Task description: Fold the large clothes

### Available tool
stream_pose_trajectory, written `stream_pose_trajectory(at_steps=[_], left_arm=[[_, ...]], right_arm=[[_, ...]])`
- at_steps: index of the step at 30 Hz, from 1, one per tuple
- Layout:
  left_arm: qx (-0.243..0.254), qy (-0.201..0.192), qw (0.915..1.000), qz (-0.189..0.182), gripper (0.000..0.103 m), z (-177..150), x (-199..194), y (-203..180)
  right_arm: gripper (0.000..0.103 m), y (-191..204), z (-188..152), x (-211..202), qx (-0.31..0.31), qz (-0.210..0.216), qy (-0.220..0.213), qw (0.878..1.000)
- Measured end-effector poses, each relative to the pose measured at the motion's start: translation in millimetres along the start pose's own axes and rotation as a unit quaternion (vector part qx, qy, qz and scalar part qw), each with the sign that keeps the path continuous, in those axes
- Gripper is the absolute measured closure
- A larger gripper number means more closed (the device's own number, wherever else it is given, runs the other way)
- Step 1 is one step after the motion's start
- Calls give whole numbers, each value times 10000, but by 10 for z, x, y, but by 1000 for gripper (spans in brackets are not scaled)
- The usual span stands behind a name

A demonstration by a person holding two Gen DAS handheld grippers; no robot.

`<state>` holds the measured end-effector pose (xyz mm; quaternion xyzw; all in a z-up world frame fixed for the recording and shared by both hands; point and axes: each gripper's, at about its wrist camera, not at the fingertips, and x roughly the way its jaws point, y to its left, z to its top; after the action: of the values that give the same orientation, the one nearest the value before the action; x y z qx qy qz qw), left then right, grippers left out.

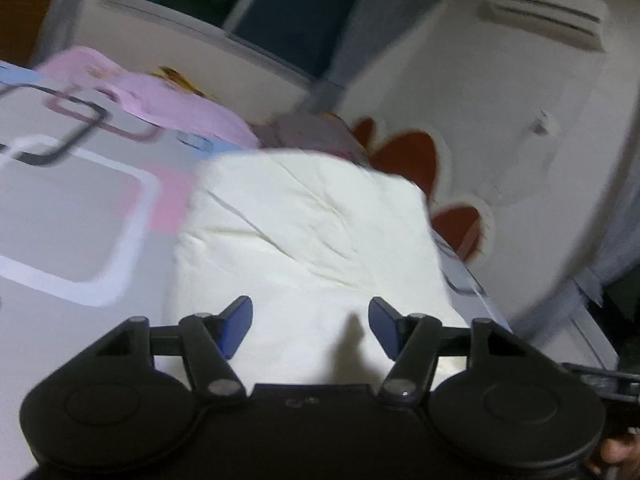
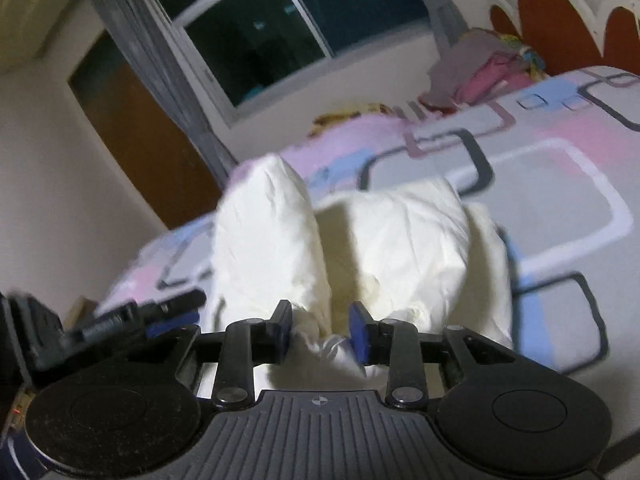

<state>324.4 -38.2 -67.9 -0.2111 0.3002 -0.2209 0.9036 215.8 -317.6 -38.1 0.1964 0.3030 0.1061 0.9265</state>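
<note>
Garment (image 2: 400,248): cream fabric, part folded, lying on the bed (image 2: 560,184) directly ahead of both tongs.

Right tongs (image 2: 322,334): set narrow, with a bunched edge of the garment between the fingers; it appears pinched, though contact on both pads is not clear. Keep this grip firm and lift only enough to clear the bed, so the lower layers do not drag.

Left tongs (image 1: 310,322): spread wide, holding nothing, hovering over the near part of the garment. Use them to pin or take the matching edge before you carry the fold across. Move both edges together and lay them square.

Beyond the garment, one raised lobe stands tilted at the left in the right wrist view; flatten it before the next fold.

Farther off, a pile of clothes (image 2: 484,68) lies near the headboard (image 2: 560,36).

Limits: both views are motion-blurred. The garment's type, sleeves and near hem cannot be made out; the tongs' bodies hide the nearest fabric.
</note>
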Motion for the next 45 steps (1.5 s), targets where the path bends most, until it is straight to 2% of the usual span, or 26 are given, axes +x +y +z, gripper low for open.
stream_pose_trajectory(at_steps=[6,9,11,14,15,16,18,20,23,26,27,28,30,33,36,41,45], left_arm=[[155,219,9995,-179,43,-213,305,-168],[736,534,9958,55,43,-338,524,-376],[891,595,9941,166,43,-362,590,-452],[874,638,9941,118,43,-268,503,-472],[881,544,9946,61,43,-226,409,-481],[926,351,9951,65,40,-185,300,-488],[1065,-73,9942,140,30,-62,134,-469],[1107,-291,9931,273,29,92,87,-391],[916,-378,9940,456,31,323,164,-192],[606,-213,9969,446,33,467,330,-4],[571,-150,9974,403,34,488,382,17],[575,-96,9975,390,35,496,411,12],[641,19,9974,327,36,509,521,-9],[804,347,9957,294,36,445,728,-101],[1156,774,9891,483,36,300,968,-193],[1498,922,9812,799,36,140,1113,-306],[1636,972,9772,935,34,176,1086,-355]], right_arm=[[71,-328,-347,137,212,-681,370,9968],[73,-531,-511,284,445,-796,518,9945],[72,-599,-496,254,656,-768,528,9935],[72,-601,-348,53,850,-680,253,9937],[71,-570,-264,-33,813,-652,76,9945],[56,-539,-164,-93,737,-594,-93,9955],[34,-483,47,-126,577,-424,-380,9967],[34,-389,272,-47,343,-264,-475,9979],[34,-217,568,229,-79,-38,-393,9992],[35,-141,751,529,-336,31,-174,9993],[39,-137,774,602,-395,37,-104,9992],[58,-149,772,694,-454,2,-11,9990],[78,-235,757,858,-382,-127,217,9990],[79,-431,635,1019,-156,-417,337,9984],[79,-599,486,1129,-13,-640,507,9967],[79,-872,371,1218,496,-535,601,9955],[79,-852,425,1157,390,-464,660,9960]])
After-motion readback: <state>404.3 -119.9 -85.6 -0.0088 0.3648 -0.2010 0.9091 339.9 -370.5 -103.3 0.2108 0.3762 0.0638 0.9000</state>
